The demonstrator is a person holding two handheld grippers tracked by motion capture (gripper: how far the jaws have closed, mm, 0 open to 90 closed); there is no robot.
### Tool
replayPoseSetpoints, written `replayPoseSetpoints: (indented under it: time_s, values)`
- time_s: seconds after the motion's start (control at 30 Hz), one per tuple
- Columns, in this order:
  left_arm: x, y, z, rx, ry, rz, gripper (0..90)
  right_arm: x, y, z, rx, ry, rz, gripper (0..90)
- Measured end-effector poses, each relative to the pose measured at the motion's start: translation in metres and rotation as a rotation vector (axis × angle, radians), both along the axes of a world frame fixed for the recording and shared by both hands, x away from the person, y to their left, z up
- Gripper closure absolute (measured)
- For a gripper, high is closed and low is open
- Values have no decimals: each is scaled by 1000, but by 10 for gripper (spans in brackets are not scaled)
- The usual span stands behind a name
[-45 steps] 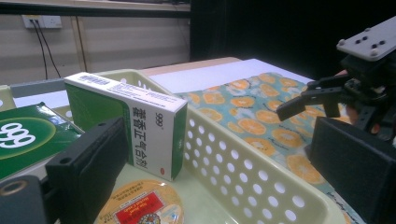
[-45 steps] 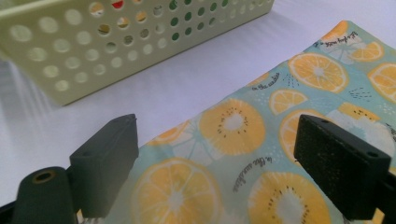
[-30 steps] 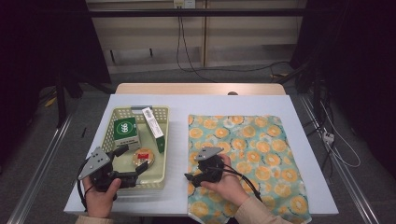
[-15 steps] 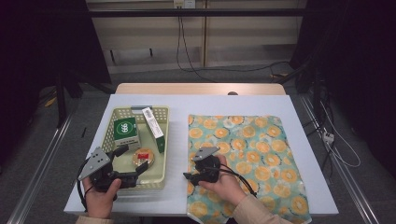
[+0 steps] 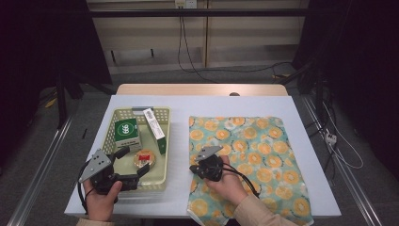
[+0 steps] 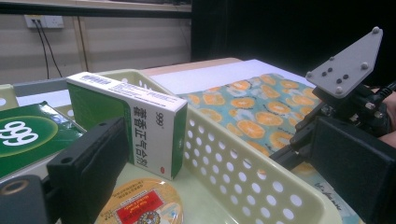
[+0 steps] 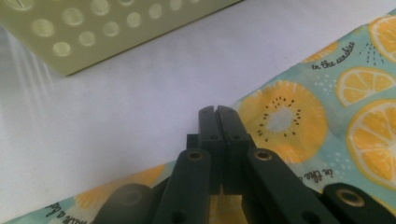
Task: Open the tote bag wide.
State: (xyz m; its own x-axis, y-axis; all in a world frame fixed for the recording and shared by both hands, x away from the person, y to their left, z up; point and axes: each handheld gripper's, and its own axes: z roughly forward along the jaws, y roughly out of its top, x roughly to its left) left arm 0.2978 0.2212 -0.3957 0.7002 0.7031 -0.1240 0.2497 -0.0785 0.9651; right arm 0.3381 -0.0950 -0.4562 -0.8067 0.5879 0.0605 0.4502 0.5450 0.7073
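Our right gripper (image 5: 194, 168) at the cloth's left edge

The fruit-print cloth (image 5: 254, 155) lies flat on the white worktop (image 5: 179, 155), right of the basket (image 5: 162, 179). Our right jaws have just clenched at its left hem; whether fabric is pinched between them we cannot tell. Our left gripper (image 5: 136, 162), jaws released wide, straddles the basket's near corner.

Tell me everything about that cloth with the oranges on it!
The cloth is thin teal fabric printed with orange and kiwi slices and small writing. It lies spread flat on the white table, right of the basket and not touching it. The right gripper rests at its left edge, fingers shut.
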Motion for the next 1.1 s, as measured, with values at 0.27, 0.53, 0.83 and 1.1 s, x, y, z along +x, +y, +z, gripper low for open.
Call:
replayPoseSetpoints:
  time_s: [0.27,0.53,0.83,1.1]
  values:
    - [1,-4,0,4,2,-8,52,15,-13,15,90,43,-50,900]
    - [0,-5,2,3,-4,-10,52,45,-28,41,109,-17,-110,900]
    - [0,-8,2,5,-3,-18,52,84,-35,42,122,-15,-184,900]
    - [1,-12,3,12,-9,-34,52,120,-39,48,118,-38,-234,900]
